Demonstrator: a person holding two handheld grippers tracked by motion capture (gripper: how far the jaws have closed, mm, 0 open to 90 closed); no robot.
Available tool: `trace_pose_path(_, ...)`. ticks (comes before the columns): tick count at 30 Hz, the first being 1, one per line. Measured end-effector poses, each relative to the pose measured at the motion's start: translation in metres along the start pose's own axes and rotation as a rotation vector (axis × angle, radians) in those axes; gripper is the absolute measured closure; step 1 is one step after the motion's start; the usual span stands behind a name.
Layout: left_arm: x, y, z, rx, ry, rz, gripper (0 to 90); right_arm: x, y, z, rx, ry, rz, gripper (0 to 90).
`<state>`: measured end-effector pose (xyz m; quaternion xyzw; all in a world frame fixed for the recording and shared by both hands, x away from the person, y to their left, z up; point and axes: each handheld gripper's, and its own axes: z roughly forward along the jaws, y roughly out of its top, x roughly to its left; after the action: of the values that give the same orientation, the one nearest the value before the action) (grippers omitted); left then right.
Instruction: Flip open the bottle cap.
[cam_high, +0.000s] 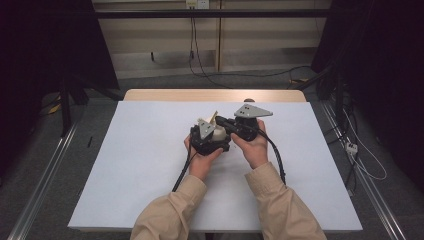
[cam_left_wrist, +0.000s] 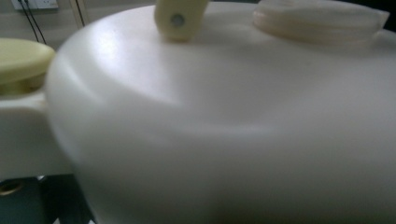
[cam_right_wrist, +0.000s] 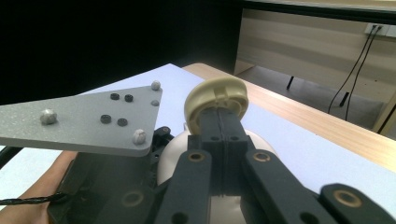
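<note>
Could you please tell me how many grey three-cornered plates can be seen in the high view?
2: one grey plate tops the left gripper, the other tops the right gripper beside it.

A rounded, cream-white plastic container (cam_left_wrist: 224, 140) with a smooth, glossy domed body sits near the middle of the white tabletop (cam_high: 125, 165). On its top, to one side, is a pale ribbed round opening (cam_left_wrist: 317, 21). A pale yellow, round hinged plastic lid (cam_right_wrist: 217, 98) stands tilted up above the body, its ridged underside showing in the right gripper view.
</note>
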<state>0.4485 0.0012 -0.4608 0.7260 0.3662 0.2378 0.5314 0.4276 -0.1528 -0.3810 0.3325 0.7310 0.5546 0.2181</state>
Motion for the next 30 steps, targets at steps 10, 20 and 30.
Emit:
trace_pose_path(10,0.0,0.0,-0.0001,0.002,0.001,0.002,5.1,-0.0006,-0.0004,0.001,-0.002,-0.002,-0.001,90.0)
trace_pose_path(20,-0.0001,0.0002,-0.0004,0.004,0.002,0.003,5.1,-0.0018,-0.0003,0.0028,-0.004,-0.003,-0.001,90.0)
trace_pose_path(30,0.0001,0.0002,-0.0008,0.006,0.003,0.011,5.1,-0.0006,0.0007,0.0054,-0.008,0.001,-0.003,90.0)
